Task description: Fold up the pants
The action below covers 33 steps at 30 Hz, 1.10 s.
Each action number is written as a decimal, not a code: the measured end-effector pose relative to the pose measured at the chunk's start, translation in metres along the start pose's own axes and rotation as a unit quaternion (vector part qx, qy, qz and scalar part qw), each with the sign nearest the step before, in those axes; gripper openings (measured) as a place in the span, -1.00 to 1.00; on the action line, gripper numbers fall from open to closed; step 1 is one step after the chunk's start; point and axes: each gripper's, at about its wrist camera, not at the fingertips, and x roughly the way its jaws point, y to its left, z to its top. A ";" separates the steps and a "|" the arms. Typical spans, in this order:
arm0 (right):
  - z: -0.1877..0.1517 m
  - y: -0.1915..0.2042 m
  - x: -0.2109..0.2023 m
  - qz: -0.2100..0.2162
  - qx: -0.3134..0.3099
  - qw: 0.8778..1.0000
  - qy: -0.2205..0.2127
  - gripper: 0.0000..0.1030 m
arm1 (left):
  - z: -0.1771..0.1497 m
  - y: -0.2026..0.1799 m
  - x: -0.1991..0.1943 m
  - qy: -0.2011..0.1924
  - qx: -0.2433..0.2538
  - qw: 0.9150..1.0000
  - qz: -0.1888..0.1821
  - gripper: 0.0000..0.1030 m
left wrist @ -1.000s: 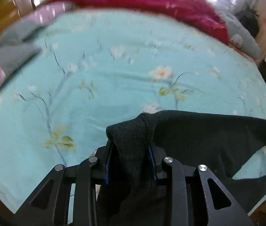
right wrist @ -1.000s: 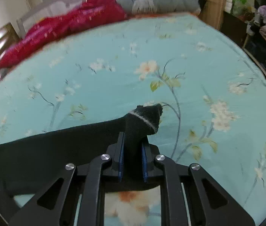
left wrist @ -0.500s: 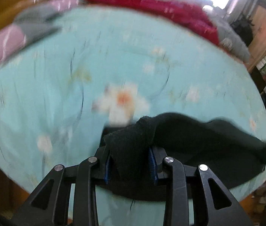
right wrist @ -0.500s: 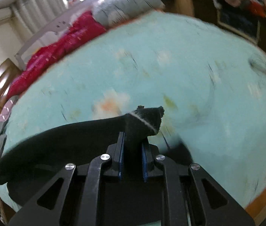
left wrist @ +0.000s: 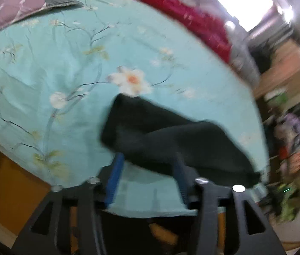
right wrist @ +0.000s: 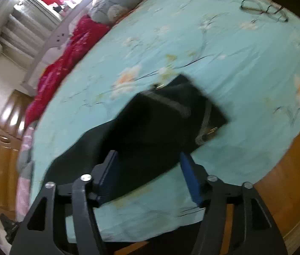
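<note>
- Black pants (left wrist: 171, 140) lie on the turquoise floral bedsheet (left wrist: 43, 80), near the bed's near edge, bunched in soft folds; in your right wrist view the same pants (right wrist: 150, 127) show a grey-edged band and a small metal fastener at the end farthest from you.
- Your left gripper (left wrist: 147, 170) has just been opening: its blue pads (left wrist: 113, 176) now stand well apart, and the cloth lies past and partly between the tips without being pinched.
- Your right gripper (right wrist: 147, 174) has likewise just been opening; its blue pads (right wrist: 107, 176) stand apart with the dark fabric lying between them, not clamped.
- A red quilt (left wrist: 184, 14) runs along the far side of the bed, with a grey bundle (right wrist: 120, 2) at one end of it.
- A purple-and-grey pillow (left wrist: 22, 4) sits at the corner in your left view.
- A pair of glasses (right wrist: 262, 10) lies on the sheet far from the pants.
- Both views are blurred, so finer detail of the fabric cannot be told.
</note>
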 end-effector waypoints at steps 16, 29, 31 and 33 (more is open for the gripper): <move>-0.012 0.044 0.091 0.159 0.109 0.979 0.066 0.31 | 0.016 0.024 0.091 0.054 -0.216 0.972 -0.071 0.41; 0.046 0.090 0.056 0.171 0.042 0.984 -0.021 -0.76 | 0.119 -0.047 0.054 -0.033 -0.097 0.989 -0.111 -0.89; 0.053 0.092 0.023 0.176 0.014 0.982 -0.060 -0.76 | 0.117 -0.048 0.040 -0.046 -0.062 0.991 -0.107 -0.83; 0.045 0.077 0.014 0.167 0.012 0.984 -0.058 -0.76 | 0.096 -0.032 0.054 -0.026 -0.050 0.995 -0.080 -0.81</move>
